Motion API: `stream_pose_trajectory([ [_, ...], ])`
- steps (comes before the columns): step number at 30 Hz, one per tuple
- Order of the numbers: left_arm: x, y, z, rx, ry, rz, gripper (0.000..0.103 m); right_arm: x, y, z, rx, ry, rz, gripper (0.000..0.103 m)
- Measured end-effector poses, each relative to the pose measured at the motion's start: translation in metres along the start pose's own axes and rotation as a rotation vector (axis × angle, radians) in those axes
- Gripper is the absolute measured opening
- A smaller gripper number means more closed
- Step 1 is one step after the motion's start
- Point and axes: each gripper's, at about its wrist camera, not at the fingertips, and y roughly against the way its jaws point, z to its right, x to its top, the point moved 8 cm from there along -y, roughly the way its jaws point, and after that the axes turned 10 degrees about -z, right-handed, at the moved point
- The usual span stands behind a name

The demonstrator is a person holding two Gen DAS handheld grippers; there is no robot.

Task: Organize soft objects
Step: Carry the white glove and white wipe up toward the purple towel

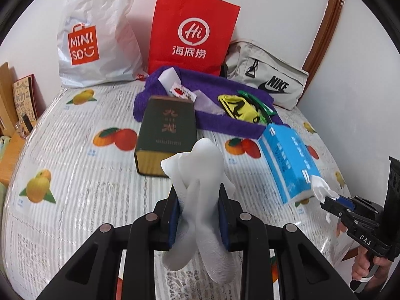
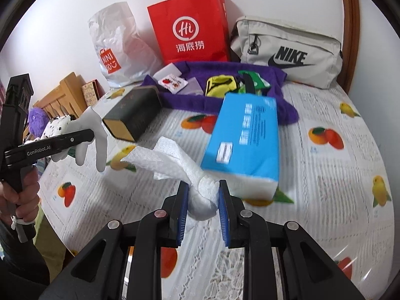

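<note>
My left gripper (image 1: 198,195) is shut on a pair of white socks (image 1: 200,175) held above the table; the socks also show in the right wrist view (image 2: 97,135). My right gripper (image 2: 203,190) is shut on a white tissue (image 2: 170,160) that comes out of the blue tissue pack (image 2: 245,137). The pack hangs tilted above the table by that tissue. In the left wrist view the pack (image 1: 287,160) is at the right, with the right gripper (image 1: 332,200) at its lower end. A purple towel (image 1: 225,120) lies behind with a yellow pouch (image 1: 237,107) on it.
A dark green box (image 1: 165,135) lies on the fruit-print tablecloth (image 1: 75,175). A white Miniso bag (image 1: 95,37), a red paper bag (image 1: 192,30) and a grey Nike bag (image 1: 270,77) stand against the back wall. A wooden chair (image 2: 67,92) is at the left.
</note>
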Motion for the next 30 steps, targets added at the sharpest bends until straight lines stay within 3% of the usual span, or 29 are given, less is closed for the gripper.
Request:
stream_pose_trajectory([
  [30, 0.110, -0.009, -0.011, 0.042, -0.018, 0.042, 0.026, 0.130, -0.008, 0.024, -0.049, 0.019, 0.064, 0.023],
])
